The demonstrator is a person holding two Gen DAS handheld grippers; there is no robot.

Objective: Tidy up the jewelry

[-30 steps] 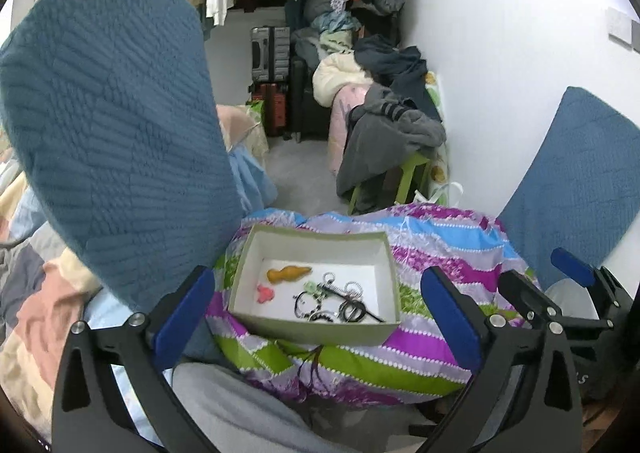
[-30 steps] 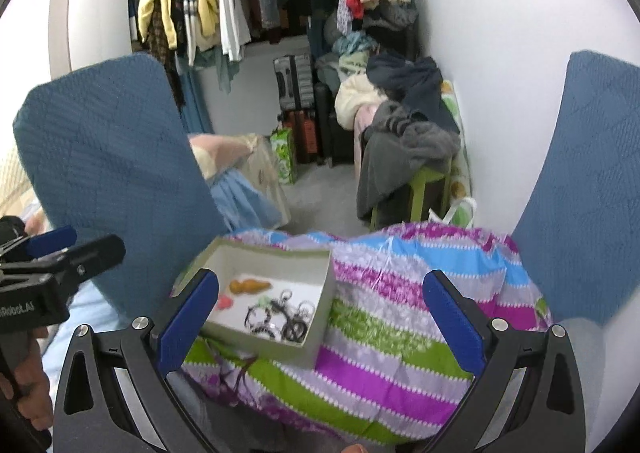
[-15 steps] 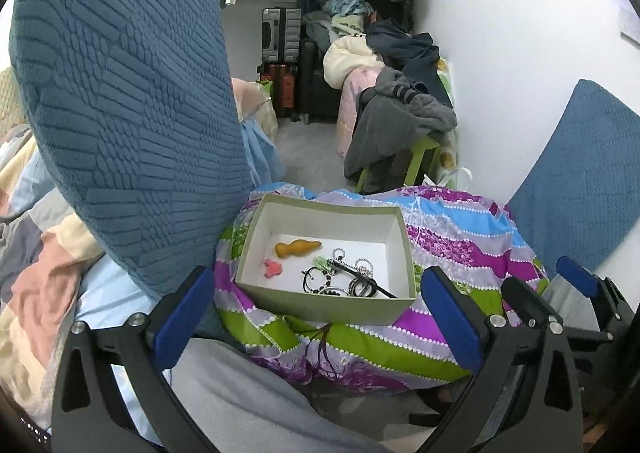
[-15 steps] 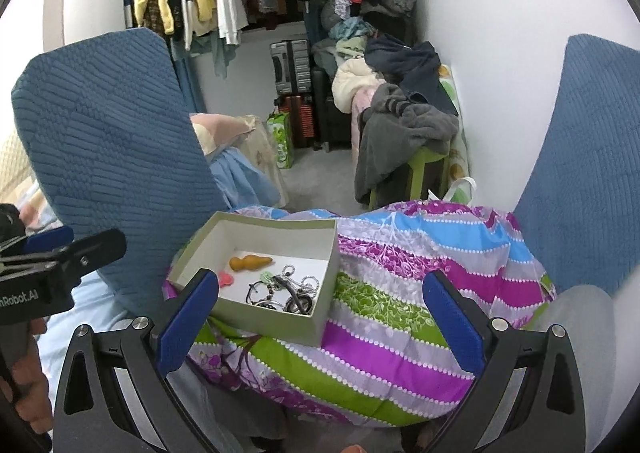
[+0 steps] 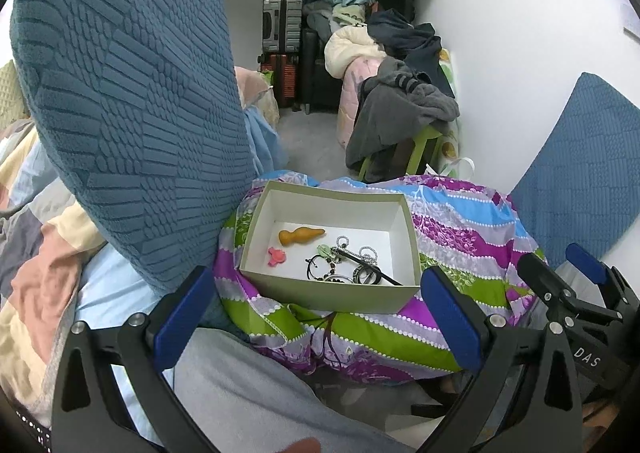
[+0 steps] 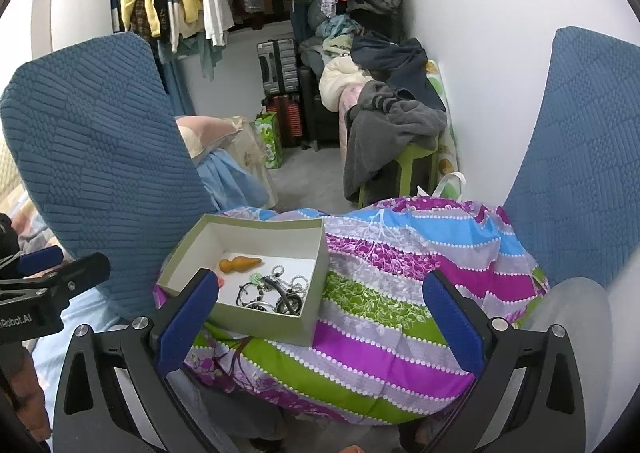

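An open pale green box (image 5: 328, 297) sits on a striped purple, green and blue cushion (image 5: 460, 229). Inside lie an orange gourd-shaped piece (image 5: 301, 236), a small pink piece (image 5: 277, 256), and a tangle of dark rings, beads and a black stick (image 5: 348, 267). The box also shows in the right wrist view (image 6: 264, 327), with the orange piece (image 6: 239, 264) and the tangle (image 6: 276, 291). My left gripper (image 5: 316, 319) is open and empty, held short of the box. My right gripper (image 6: 320, 327) is open and empty, right of the box over the cushion (image 6: 400, 293).
A large blue textured pillow (image 5: 132, 105) stands left of the box, another blue pillow (image 6: 580, 157) leans on the right wall. Beyond are a clothes-piled green stool (image 6: 412, 157), suitcases (image 6: 280, 69) and hanging clothes (image 6: 180, 9). The other gripper shows at the edge of each view.
Both grippers have moved closer to the box and tilted down, so the box sits larger and higher in view. Jaws stay open. Nothing in the box has moved.
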